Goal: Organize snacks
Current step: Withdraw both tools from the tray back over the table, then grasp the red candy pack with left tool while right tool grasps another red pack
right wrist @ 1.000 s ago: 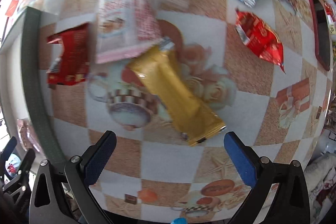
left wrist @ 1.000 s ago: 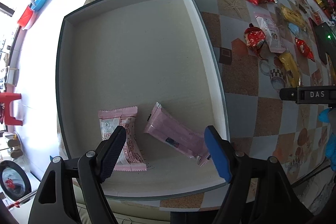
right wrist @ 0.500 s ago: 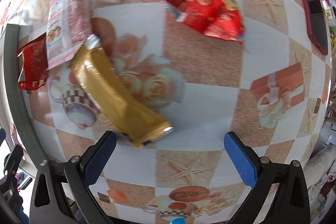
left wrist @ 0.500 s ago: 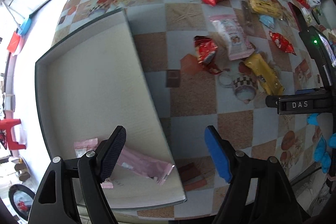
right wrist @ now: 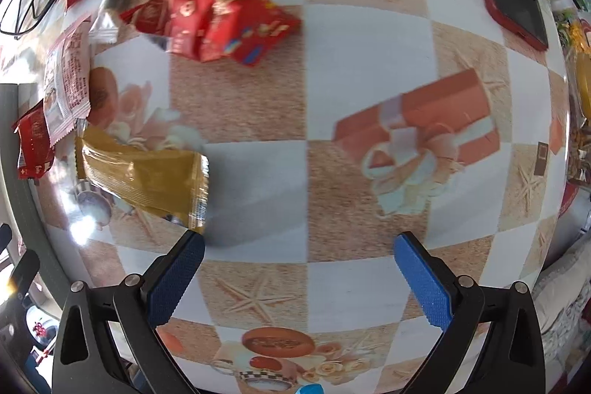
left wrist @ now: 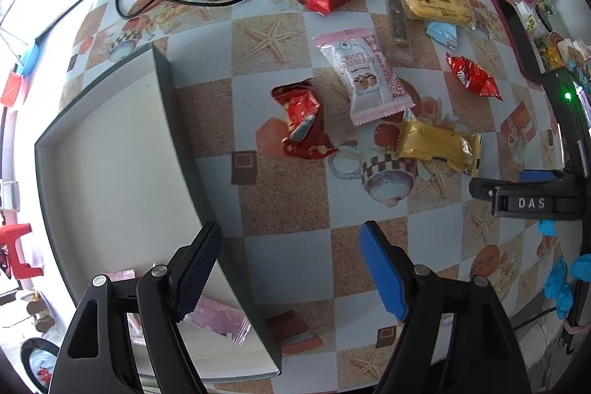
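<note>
From the left wrist, the left gripper (left wrist: 290,270) points straight down over the tray's (left wrist: 173,106) right wall, fingers wide apart, holding nothing; two pink packets (left wrist: 221,318) lie inside; other snacks scatter across the patterned bench (left wrist: 288,194). From the right wrist, the right gripper (right wrist: 295,277) hangs steeply downward, fingers spread and empty, a gold packet (right wrist: 144,174) just beyond its left finger; a red packet (right wrist: 214,23) lies farther off.

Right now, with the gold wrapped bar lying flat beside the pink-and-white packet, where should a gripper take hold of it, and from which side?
Probably across the middle of the gold bar, coming from straight above with the fingers spanning its short width. It lies flat and long on the tablecloth, so its crimped ends give little to pinch. The end away from the pink-and-white packet has open cloth around it.
</note>
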Demonstrator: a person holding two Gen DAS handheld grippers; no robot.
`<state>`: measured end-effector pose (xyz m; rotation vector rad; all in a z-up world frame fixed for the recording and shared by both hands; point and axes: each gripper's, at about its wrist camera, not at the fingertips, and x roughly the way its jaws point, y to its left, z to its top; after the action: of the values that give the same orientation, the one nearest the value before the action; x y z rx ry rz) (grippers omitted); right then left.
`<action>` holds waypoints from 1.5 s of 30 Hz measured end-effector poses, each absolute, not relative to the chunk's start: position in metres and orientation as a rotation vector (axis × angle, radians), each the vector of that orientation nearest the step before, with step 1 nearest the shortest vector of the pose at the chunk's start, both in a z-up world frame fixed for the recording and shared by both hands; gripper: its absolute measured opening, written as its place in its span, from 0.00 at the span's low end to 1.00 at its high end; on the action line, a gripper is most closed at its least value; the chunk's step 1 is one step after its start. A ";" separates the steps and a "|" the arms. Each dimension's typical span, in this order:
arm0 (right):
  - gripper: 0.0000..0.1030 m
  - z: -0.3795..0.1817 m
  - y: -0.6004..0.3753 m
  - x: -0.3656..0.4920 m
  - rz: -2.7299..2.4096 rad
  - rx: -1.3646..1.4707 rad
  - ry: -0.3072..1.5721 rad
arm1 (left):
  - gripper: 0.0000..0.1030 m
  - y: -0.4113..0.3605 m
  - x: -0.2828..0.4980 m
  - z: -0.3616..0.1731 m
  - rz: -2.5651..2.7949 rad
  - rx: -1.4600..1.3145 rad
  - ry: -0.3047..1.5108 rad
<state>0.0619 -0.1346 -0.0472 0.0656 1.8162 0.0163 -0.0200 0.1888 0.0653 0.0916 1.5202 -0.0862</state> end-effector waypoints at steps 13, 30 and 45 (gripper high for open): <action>1.00 -0.057 -0.234 0.035 0.020 0.055 1.791 | 0.78 0.195 0.052 0.036 -0.005 -0.093 1.558; 1.00 -0.061 -0.296 0.032 0.053 0.034 1.836 | 0.78 0.185 0.087 0.000 0.024 -0.018 1.582; 0.89 -0.037 -0.319 0.110 0.277 -0.220 1.602 | 0.78 0.175 0.097 -0.003 0.020 -0.011 1.568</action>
<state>0.1101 -0.3195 -0.0374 -0.2195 1.6024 0.2767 0.0973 0.1752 -0.0027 -0.0111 1.5681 0.0202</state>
